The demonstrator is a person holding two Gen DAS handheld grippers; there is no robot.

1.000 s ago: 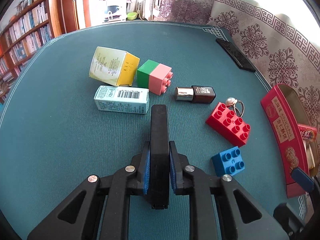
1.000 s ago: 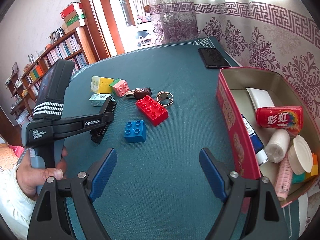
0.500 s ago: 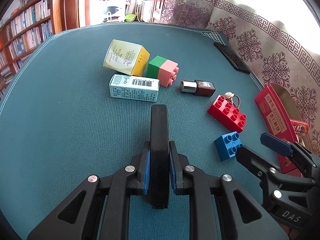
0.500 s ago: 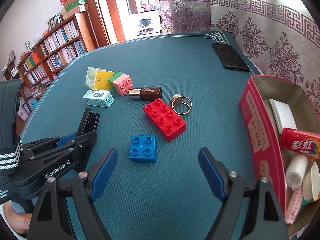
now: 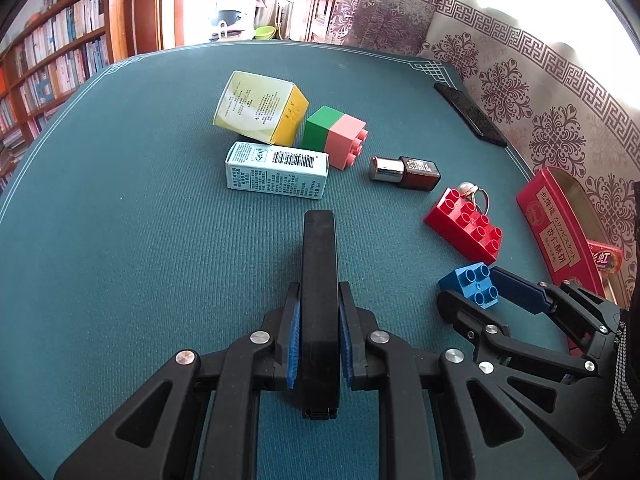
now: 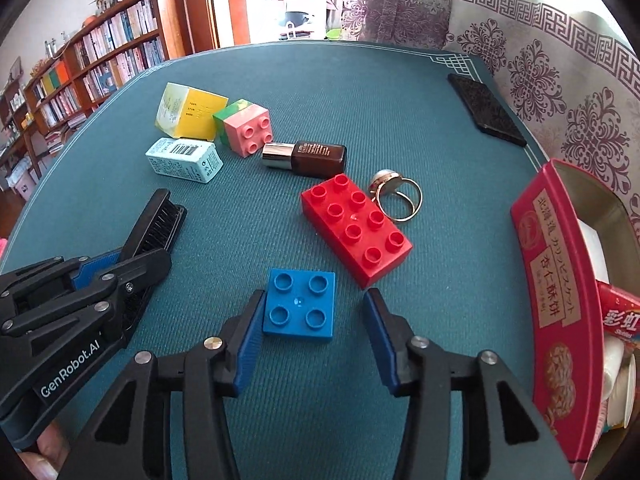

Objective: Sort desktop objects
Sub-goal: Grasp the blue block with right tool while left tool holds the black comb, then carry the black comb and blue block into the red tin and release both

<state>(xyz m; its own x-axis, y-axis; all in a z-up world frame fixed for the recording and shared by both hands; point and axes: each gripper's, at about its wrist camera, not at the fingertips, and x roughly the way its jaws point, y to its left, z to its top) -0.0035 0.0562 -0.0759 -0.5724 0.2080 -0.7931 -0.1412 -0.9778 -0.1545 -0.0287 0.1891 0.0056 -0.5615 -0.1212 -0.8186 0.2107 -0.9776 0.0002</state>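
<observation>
We found a scatter of hard plastic and card on the worktop [image 6: 360,92], which was covered in ribbed teal cloth with a thin white border line. A square blue brick [image 6: 299,303] with four round studs lay flat between the pads of the right gripper [image 6: 310,334], whose jaws stood wide on either side of it; its left pad was just beside the brick, the right one apart. Beyond it sat a long red brick [image 6: 356,229] with eight studs, a gold-toned ring [image 6: 398,197] just beside its far edge, and a brown glass bottle [image 6: 306,157] with a shiny metal cap, lying on its side. A pink-and-green brick [image 6: 245,127], a yellow carton [image 6: 192,115] and a pale barcode box [image 6: 183,159] were grouped further back. A red tin [image 6: 558,280], printed with characters, stood open at the right edge. A flat black slab [image 6: 486,109] lay near the far corner.

Bookshelves [image 6: 100,56] lined the room to the left; patterned purple fabric [image 6: 560,92] hung at the right.

The left gripper [image 5: 318,338] was clamped on a black comb [image 5: 319,280], which pointed forward above the cloth.
</observation>
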